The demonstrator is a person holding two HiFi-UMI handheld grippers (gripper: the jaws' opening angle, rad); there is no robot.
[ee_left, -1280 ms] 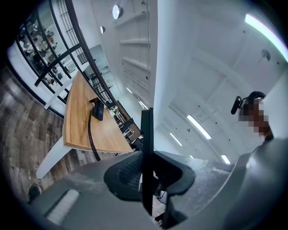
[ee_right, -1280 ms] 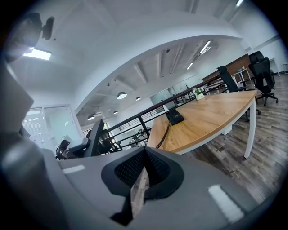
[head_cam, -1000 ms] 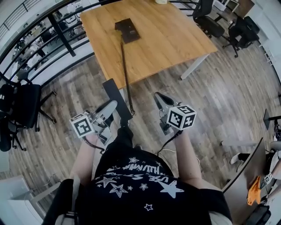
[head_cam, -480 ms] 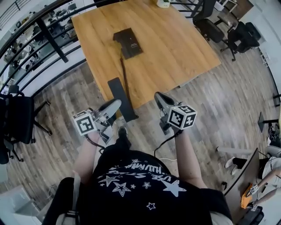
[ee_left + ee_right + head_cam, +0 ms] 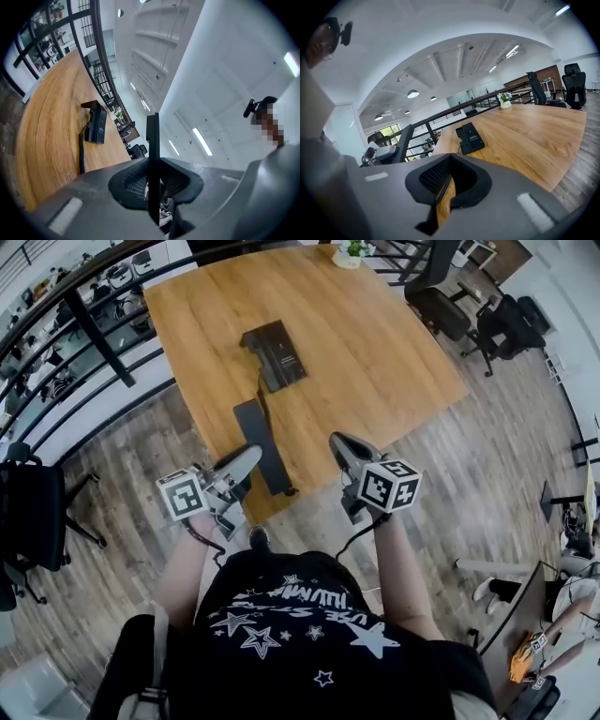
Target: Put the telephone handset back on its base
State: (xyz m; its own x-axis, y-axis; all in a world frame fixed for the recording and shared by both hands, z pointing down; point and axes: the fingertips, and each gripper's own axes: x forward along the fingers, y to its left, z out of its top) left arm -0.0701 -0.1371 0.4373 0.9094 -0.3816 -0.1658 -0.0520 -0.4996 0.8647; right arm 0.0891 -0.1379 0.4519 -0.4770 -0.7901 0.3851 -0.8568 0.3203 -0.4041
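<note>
handset (image 5: 255, 423) clamped in left hand-held gripper (image 5: 249, 459) over table (image 5: 394, 343) edge, right hand-held gripper (image 5: 338, 443) closed empty, base (image 5: 274, 354) beyond

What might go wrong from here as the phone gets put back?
The handset sits narrow between the left tool's pads, so it may twist or slip. The cord links it to the base and might tug the base or snag on the table edge.

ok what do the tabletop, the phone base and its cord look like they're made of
Tabletop: wood or wood-look laminate, matte; grain lines run across it. Phone base: probably black plastic, smooth with a dull sheen. Cord: looks like black rubbery plastic, wound in tight coils.
</note>
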